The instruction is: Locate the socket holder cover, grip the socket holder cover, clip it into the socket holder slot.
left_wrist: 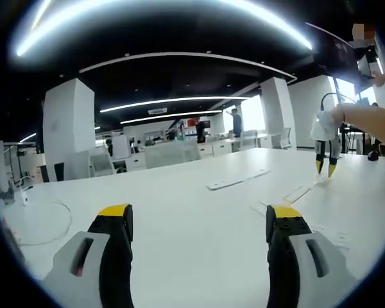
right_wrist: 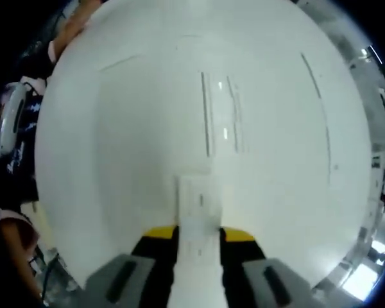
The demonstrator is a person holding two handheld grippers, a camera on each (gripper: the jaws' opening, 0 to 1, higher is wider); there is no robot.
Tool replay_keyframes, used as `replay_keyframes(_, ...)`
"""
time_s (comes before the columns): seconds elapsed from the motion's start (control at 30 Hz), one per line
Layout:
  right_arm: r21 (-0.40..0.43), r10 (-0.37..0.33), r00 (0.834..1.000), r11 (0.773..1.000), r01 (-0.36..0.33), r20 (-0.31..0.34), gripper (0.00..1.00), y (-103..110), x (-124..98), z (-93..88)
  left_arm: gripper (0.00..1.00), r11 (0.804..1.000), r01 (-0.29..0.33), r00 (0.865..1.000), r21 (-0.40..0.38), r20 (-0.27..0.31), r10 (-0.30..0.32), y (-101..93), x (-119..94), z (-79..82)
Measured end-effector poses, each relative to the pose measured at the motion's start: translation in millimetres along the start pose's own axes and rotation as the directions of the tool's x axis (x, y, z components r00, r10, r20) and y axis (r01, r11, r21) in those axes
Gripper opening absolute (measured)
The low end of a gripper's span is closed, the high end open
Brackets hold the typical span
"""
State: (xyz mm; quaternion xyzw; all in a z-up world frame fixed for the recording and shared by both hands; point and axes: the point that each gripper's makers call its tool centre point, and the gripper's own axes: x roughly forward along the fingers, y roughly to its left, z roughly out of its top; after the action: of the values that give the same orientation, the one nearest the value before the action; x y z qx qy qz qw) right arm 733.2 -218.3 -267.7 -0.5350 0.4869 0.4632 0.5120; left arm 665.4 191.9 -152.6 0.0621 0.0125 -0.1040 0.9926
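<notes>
I see the table (right_wrist: 115,160) spanning the right gripper view. A flat cover strip (right_wrist: 199,212) lies at lower centre, between my right hand-held gripper (right_wrist: 199,236) jaws. Above it, mid-frame, lies the long socket holder (right_wrist: 221,119), apart.

Pretty clearly a big open-plan office: in the left gripper view long curved strip lights (left_wrist: 173,101) run across a dark ceiling, with chunky white square columns (left_wrist: 68,128) standing between the work areas. Further back there are rows of white desks with low dividers (left_wrist: 170,154) and office chairs (left_wrist: 101,163), a couple of people standing around (left_wrist: 236,122), and bright windows (left_wrist: 343,90) off to the right. Everything up close sits on a wide white bench (left_wrist: 192,212) that looks like a shared office work surface.
</notes>
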Motion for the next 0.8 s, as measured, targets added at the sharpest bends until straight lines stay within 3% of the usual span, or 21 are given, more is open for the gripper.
replay_keyframes(0.53,0.023,-0.009,1.000,1.000,0.009,0.017,0.27,-25,11,-1.6,0.84,1.000,0.002,1.000,0.003,-0.006,-0.002,0.5,1,-2.7)
replay_keyframes(0.8,0.000,-0.001,0.998,1.000,0.001,0.055,0.27,-24,11,13.3,0.84,1.000,0.008,1.000,0.005,-0.007,-0.008,-0.8,0,-3.4)
